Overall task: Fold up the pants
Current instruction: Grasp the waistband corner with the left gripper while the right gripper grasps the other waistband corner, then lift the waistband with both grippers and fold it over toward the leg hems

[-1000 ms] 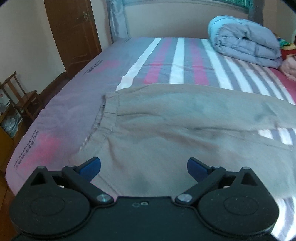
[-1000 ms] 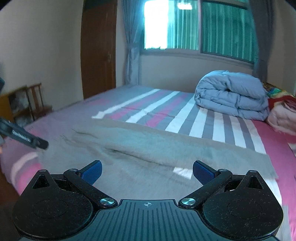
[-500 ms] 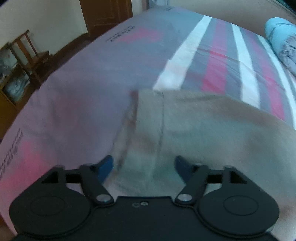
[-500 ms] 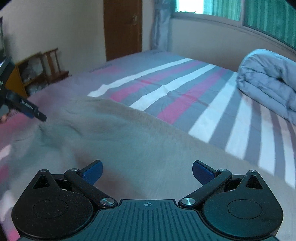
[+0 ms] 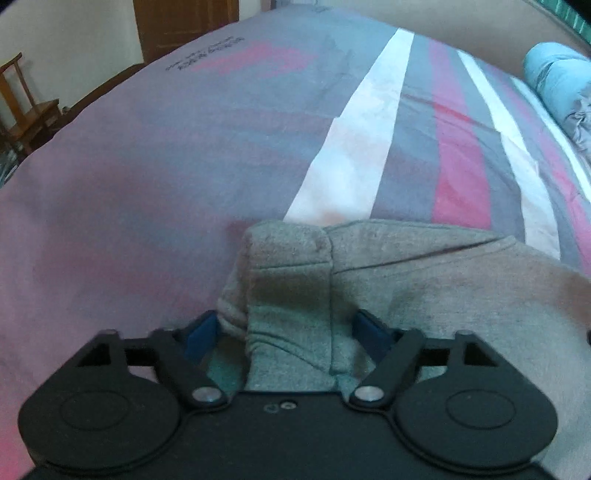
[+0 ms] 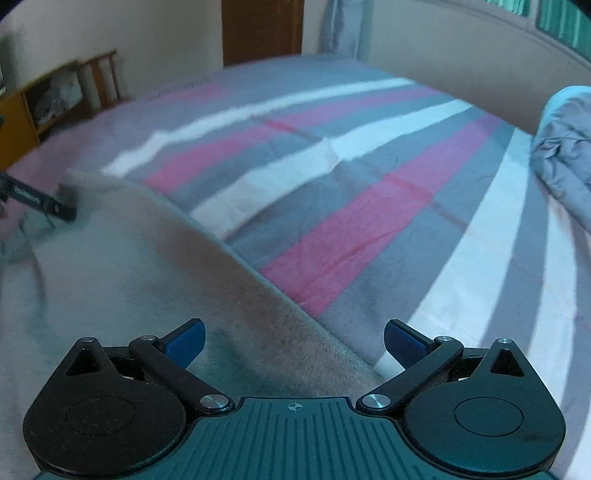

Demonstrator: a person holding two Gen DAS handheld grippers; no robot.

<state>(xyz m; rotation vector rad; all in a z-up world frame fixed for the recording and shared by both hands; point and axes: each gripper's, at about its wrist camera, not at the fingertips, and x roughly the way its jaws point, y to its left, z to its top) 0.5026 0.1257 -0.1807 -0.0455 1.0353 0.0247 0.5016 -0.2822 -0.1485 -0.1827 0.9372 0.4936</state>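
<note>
We see grey pants point(image 5: 406, 280) lying on a bed point(image 5: 166, 177) covered with a sheet striped in grey, pink and white. Our left gripper point(image 5: 286, 332) is at the waistband corner: the blue fingers point(image 5: 199, 332) stand on either side of a raised bunch of fabric, and the cloth fills the gap between them. Both pads seem to touch the cloth, yet the gap is not narrow, so we cannot tell whether the grip is closed on it.

Our right gripper point(image 6: 293, 338) is spread wide, holding nothing. Its fingers point(image 6: 186, 339) hover over the far edge of the pants point(image 6: 122, 280); the left one is above the fabric, the right one above the bare sheet just beside that edge. In the right wrist view the pants run away to the left, where the tip of the left gripper point(image 6: 55, 208) meets the blurred waistband end.

A rolled blue-grey quilt point(image 6: 565, 147) lies on the bed point(image 6: 406, 206) at the right, well apart from the pants. A wooden chair point(image 5: 26, 107) and a brown door point(image 5: 184, 22) stand past the bed on the left.
</note>
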